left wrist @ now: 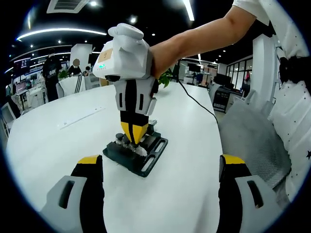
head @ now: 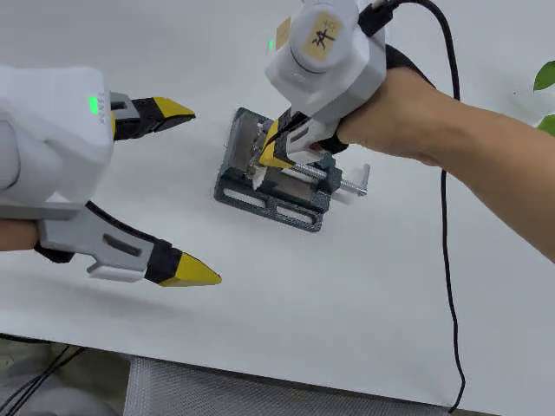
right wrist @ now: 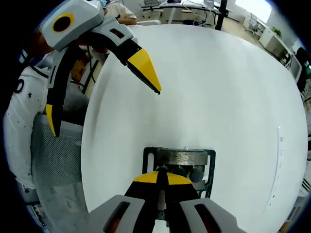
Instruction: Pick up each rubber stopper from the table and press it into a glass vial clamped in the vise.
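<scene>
Right gripper (head: 264,161), jaws together, bears on the vise (head: 290,198); left gripper (head: 205,196) gapes at nine o'clock. Skewed pressure could crack the vial, probably hidden beneath.

The vise (head: 260,195) (left wrist: 141,158) (right wrist: 179,156) is being looked down on steeply in the head view, faced low across the table (left wrist: 48,141) in the left gripper view, and overlooked closely in the right gripper view.

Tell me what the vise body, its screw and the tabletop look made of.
Vise body: dark grey and matte, probably cast metal, painted or coated.
Screw: bright bare steel, judging by its shine and threads.
Tabletop: smooth white, faintly glossy, likely laminate, though I can't be sure.
</scene>
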Tool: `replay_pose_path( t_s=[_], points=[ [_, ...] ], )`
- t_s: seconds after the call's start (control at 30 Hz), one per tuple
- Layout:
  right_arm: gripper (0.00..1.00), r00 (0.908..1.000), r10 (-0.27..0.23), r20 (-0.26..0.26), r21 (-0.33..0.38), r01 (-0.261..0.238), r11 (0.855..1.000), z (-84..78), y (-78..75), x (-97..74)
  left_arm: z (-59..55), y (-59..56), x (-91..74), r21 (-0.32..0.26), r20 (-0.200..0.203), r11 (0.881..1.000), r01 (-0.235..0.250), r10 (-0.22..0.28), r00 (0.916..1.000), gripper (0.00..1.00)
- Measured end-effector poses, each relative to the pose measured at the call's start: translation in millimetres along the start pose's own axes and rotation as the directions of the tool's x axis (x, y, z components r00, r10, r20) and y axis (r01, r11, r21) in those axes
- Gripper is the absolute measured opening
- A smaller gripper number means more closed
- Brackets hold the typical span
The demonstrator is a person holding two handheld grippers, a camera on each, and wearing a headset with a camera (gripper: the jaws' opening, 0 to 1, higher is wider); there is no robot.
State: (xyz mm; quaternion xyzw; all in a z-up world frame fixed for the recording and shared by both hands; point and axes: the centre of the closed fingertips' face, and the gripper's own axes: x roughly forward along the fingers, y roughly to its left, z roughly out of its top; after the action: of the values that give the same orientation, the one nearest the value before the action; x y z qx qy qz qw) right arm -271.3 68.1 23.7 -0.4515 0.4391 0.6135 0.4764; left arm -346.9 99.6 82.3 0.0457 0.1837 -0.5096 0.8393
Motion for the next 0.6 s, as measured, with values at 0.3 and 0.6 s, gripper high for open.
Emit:
replay_pose_path(
  t_s=[0.3,0.6],
  points=[
    [0.0,0.9989,-0.013,0.045,0.029,0.012,0.999,3.2,2.7,-1.9,3.4,-3.1,-8.2,0.004,-0.01,1.0,-0.014,0.014,0.9998,0.99],
    [0.0,0.9997,-0.021,-0.012,-0.02,0.021,1.0,4.4,4.8,-0.5,6.1,-5.1,-7.5,0.002,-0.003,1.0,-0.023,0.023,0.9997,0.99]
  ],
)
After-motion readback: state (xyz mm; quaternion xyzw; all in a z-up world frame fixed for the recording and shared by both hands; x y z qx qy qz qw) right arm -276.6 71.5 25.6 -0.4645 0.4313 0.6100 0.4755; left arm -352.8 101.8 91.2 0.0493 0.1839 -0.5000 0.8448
